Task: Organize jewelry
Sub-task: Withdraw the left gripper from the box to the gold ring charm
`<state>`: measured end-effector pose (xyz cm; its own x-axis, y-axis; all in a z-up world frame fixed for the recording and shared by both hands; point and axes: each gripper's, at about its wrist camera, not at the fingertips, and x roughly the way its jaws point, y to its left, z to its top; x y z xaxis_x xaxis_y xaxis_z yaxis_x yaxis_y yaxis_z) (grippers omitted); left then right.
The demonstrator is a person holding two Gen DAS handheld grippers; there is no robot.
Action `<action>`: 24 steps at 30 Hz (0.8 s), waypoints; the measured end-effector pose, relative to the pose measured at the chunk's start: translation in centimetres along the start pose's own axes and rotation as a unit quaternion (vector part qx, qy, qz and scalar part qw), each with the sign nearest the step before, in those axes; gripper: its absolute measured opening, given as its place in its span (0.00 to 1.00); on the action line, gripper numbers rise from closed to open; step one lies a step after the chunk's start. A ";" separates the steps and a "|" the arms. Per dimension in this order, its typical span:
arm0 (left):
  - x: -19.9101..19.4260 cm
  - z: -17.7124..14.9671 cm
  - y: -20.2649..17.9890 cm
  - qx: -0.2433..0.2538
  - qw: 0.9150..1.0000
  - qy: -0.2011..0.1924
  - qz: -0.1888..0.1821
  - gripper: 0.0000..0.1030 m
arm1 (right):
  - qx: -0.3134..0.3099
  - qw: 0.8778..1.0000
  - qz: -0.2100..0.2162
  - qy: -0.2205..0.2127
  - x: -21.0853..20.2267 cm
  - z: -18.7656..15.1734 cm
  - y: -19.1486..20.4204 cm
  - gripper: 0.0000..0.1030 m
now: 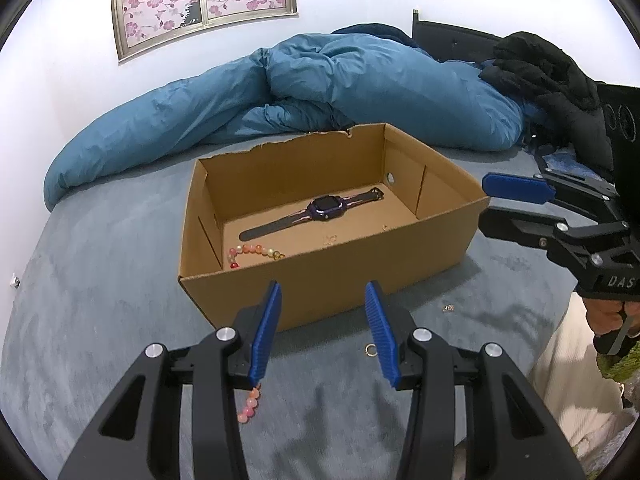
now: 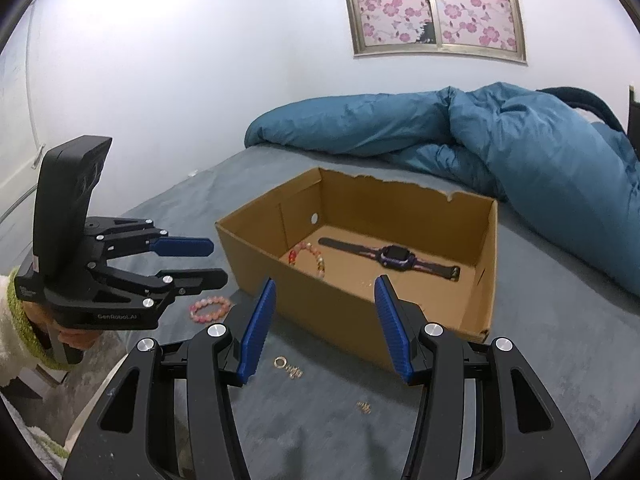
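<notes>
An open cardboard box sits on the grey-blue bed. Inside lie a dark watch and a multicoloured bead bracelet. Loose on the bed in front of the box are a pink bead bracelet, a gold ring and small gold pieces. My left gripper hovers open near the box's front wall, above the pink bracelet. At the box's other near corner my right gripper stands open with nothing between its fingers.
A rumpled blue duvet lies behind the box along the white wall. Black clothing is heaped at the far right by a dark headboard. A person's hand in a cream sleeve holds the left gripper.
</notes>
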<state>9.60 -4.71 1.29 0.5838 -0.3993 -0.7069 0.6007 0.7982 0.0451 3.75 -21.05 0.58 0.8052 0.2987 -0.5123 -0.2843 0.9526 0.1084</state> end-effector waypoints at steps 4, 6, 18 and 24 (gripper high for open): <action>0.3 -0.6 -0.2 -0.005 1.000 0.005 -0.003 0.41 | -0.001 1.000 0.003 0.012 0.2 -1.0 0.0 0.48; 0.5 -1.0 -0.3 -0.007 1.000 0.008 -0.005 0.41 | 0.001 1.000 0.002 0.020 0.2 -1.7 -0.3 0.48; 2.6 -4.4 -0.9 0.002 0.999 0.043 -0.017 0.41 | 0.016 0.994 -0.030 0.102 0.9 -6.6 -4.1 0.48; 4.2 -5.8 -2.1 0.030 0.998 0.054 -0.029 0.41 | 0.012 0.992 -0.020 0.121 1.9 -7.4 -3.7 0.48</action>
<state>7.65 -5.48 -5.88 0.4872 -0.3908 -0.7810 0.6650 0.7456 0.0418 2.53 -24.42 -7.07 0.6660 0.2398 -0.7064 -0.2393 0.9655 0.1022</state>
